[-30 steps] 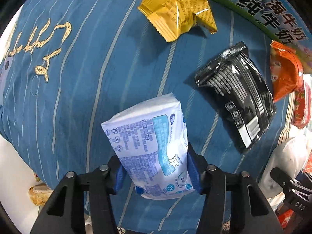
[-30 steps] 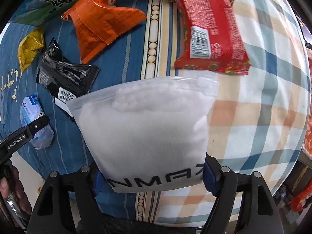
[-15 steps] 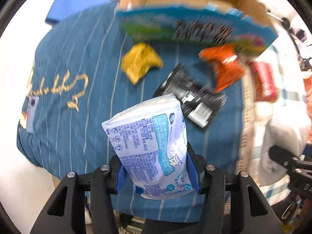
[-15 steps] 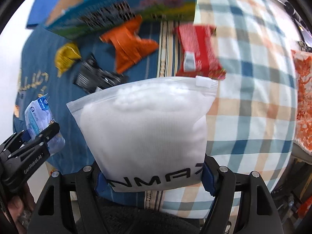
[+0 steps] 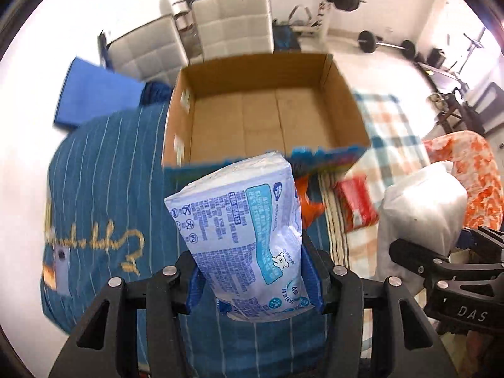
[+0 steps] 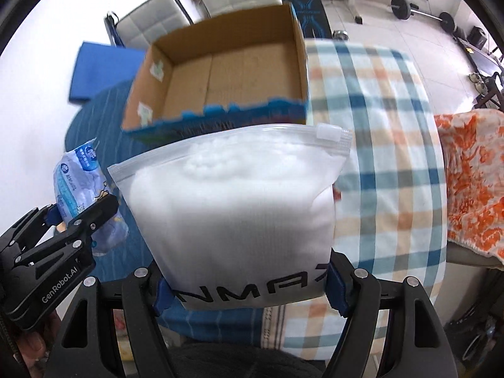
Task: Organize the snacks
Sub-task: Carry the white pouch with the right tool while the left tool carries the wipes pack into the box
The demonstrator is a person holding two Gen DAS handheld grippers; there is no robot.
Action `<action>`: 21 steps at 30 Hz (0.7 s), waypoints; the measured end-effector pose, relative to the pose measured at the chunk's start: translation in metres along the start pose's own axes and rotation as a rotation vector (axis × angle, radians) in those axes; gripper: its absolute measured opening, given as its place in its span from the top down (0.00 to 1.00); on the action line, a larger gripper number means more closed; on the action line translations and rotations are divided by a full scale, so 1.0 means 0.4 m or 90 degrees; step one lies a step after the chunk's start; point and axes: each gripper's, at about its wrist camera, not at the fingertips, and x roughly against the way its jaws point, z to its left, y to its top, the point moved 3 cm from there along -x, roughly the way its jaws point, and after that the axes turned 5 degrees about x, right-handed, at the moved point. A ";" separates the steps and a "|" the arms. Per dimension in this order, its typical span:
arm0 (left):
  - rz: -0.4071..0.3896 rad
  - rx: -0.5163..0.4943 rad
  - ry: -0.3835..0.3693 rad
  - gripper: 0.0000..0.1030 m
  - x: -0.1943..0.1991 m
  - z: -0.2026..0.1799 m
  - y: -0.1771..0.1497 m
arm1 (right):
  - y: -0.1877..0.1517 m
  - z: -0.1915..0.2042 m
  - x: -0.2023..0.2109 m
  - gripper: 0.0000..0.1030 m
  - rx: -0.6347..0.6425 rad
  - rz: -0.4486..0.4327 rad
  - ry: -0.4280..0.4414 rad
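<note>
Cardboard box at the far edge of the surface holds nothing; its floor is bare, so no snack is stowed yet. White zip bag is clamped at its lower edge in the right tongs, held clear of the surface near the box's front wall. Pale blue pack is clamped in the left tongs, likewise lifted, at the left edge over the blue striped cloth. Red pack and orange pack lie on the surface just before the box. Judgement: task is at an early stage; two items in transit, at least two left to collect.
</note>
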 end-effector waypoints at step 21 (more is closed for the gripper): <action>0.076 -0.049 -0.071 0.52 -0.230 0.129 0.423 | 0.505 0.073 -0.181 0.25 -0.042 -0.026 -0.020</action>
